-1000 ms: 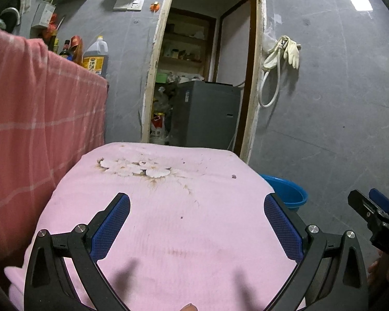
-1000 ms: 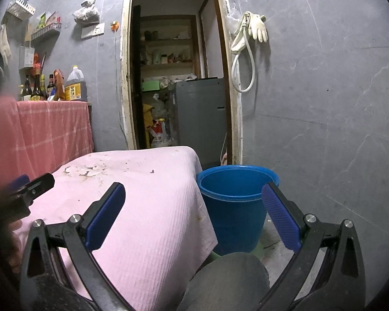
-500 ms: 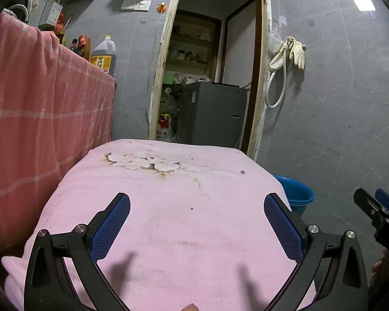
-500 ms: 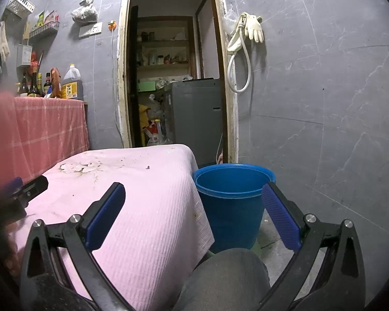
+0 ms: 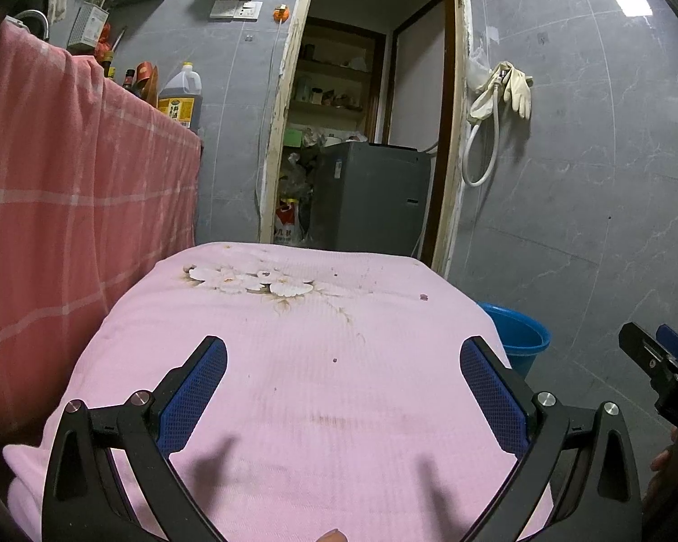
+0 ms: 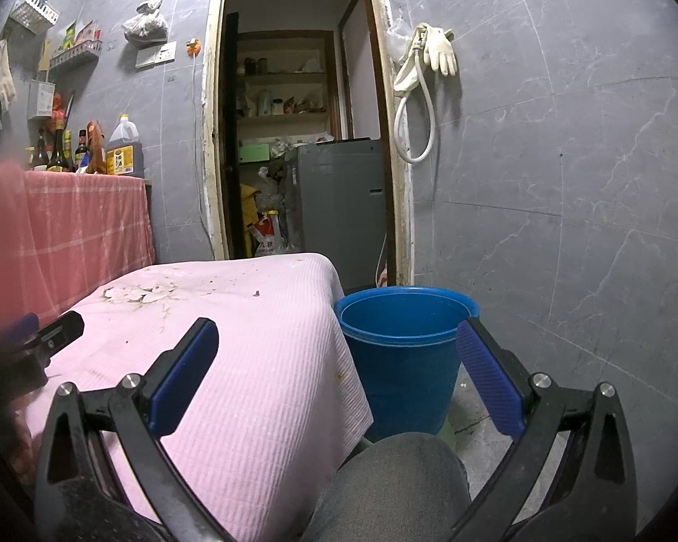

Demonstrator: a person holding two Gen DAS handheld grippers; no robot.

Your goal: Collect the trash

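A pink cloth covers a low table [image 5: 339,388] [image 6: 248,361]; small dark crumbs [image 5: 423,296] [image 6: 256,292] lie scattered on it near a printed flower pattern. A blue bucket [image 6: 404,352] [image 5: 517,334] stands on the floor at the table's right side. My left gripper [image 5: 343,357] hovers open over the near part of the cloth, holding nothing. My right gripper [image 6: 336,343] is open and empty, above the table's right edge and the bucket. Each gripper shows at the edge of the other's view: the right gripper [image 5: 655,361] and the left gripper [image 6: 54,336].
A counter draped in red checked cloth [image 5: 68,207] rises on the left, with bottles [image 6: 122,149] on top. Behind the table an open doorway [image 5: 361,135] shows a grey appliance [image 5: 370,194] and shelves. Grey tiled wall on the right. A person's knee [image 6: 393,488] is at the bottom.
Both views have pulled back and tilted up slightly; the table's far edge and the bucket sit a little lower in view. Both grippers stay open.
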